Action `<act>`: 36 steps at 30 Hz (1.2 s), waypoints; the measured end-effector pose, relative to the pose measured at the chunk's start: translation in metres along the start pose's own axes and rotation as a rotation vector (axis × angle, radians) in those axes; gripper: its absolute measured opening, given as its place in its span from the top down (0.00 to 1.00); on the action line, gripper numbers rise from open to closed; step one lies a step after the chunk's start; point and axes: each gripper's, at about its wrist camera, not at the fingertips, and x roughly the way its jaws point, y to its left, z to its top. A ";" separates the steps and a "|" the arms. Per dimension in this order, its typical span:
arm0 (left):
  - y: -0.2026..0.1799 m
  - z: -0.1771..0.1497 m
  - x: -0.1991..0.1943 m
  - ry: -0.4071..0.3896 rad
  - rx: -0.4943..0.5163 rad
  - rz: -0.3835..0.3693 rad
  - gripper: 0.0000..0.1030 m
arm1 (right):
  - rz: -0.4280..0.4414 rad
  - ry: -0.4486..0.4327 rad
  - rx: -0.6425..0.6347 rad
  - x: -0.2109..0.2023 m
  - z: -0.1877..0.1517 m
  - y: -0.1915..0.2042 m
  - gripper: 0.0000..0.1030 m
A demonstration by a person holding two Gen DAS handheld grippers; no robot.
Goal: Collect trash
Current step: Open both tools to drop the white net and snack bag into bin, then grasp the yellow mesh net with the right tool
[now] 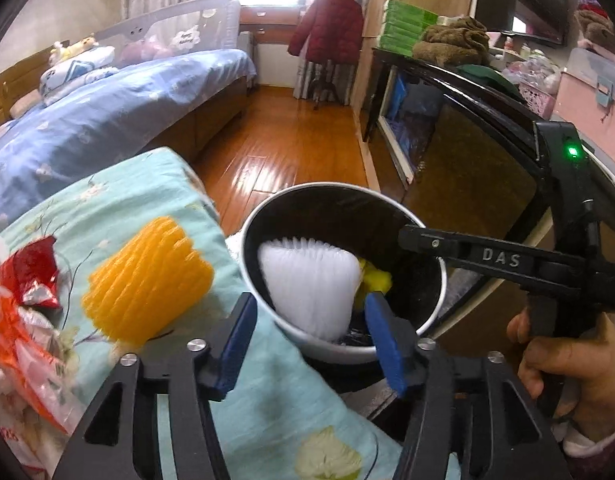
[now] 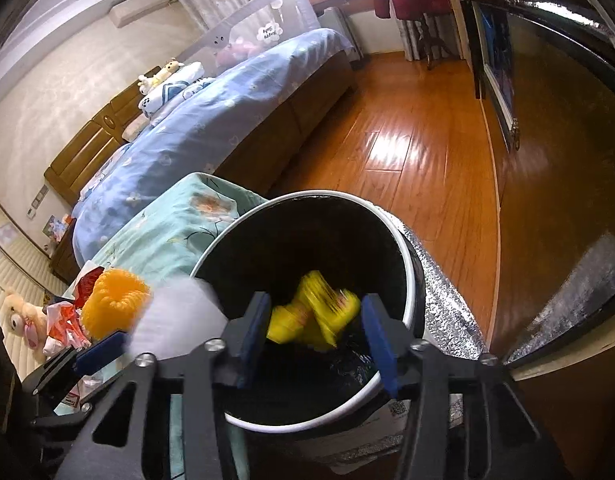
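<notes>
A white bin with a black liner stands beside a table with a teal flowered cloth. My left gripper is open over the bin's near rim; a white foam net lies in the bin just beyond its fingers, blurred at the rim in the right wrist view. My right gripper is open above the bin; a blurred yellow foam net is in the bin below it, apart from the pads. An orange foam net, a red wrapper and plastic bags lie on the cloth.
A bed with a blue quilt stands to the left. Wooden floor runs ahead. A dark cabinet lines the right side. A red coat hangs at the far end. Silver foil lies by the bin.
</notes>
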 end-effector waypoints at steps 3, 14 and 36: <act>0.005 -0.008 -0.005 0.005 -0.035 0.002 0.43 | 0.005 -0.008 0.010 -0.004 -0.002 0.001 0.40; 0.015 -0.050 -0.050 -0.031 -0.133 0.049 0.39 | 0.060 -0.042 -0.023 -0.023 -0.028 0.038 0.16; 0.043 -0.108 -0.127 -0.087 -0.291 0.196 0.32 | 0.195 -0.018 -0.110 -0.014 -0.058 0.115 0.16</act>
